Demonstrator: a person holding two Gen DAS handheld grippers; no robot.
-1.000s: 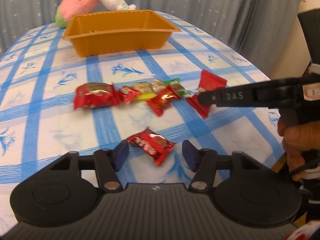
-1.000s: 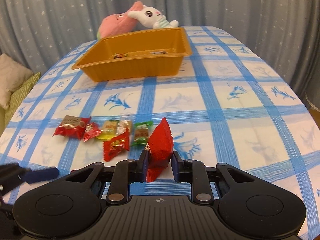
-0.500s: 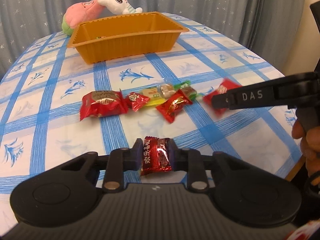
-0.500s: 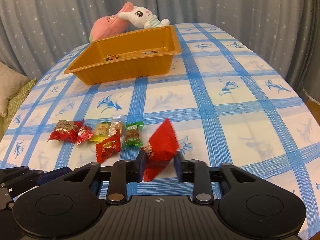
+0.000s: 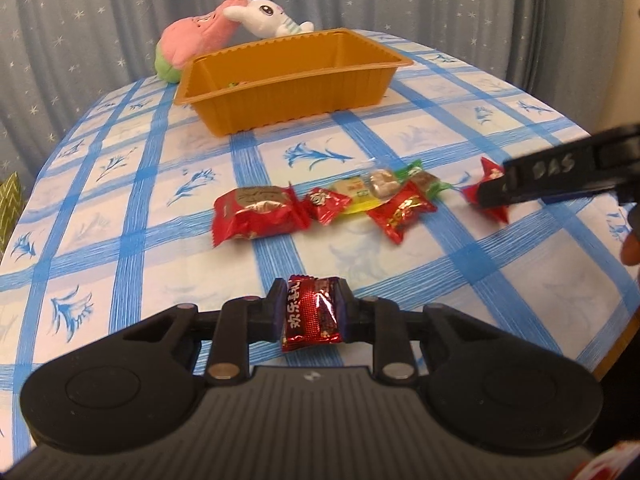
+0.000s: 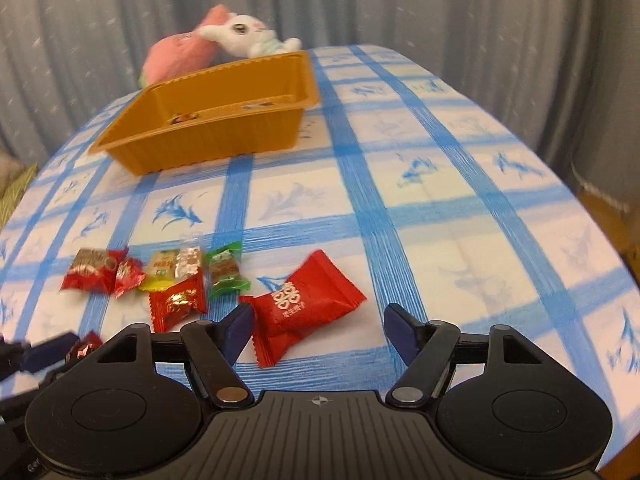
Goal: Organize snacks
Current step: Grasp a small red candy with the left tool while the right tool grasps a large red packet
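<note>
A blue-checked table (image 5: 120,184) carries an orange tray (image 5: 292,76) at its far end, plush toys (image 5: 224,28) behind it. The left tool (image 5: 310,312) is clenched on a dark red candy (image 5: 310,316); the right tool (image 6: 318,330) has just been opening, its red packet (image 6: 304,304) released on the cloth. Next comes carrying the candy over the snack row (image 5: 320,208) into the tray, clear of the right tool.

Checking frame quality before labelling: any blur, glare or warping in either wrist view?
Left wrist view: mostly sharp, glare streak on the foil candy in the left tool, right tool slightly smeared. Right wrist view: motion blur on the plush rabbit and orange tray. Both: fisheye bends the tablecloth stripes.
</note>
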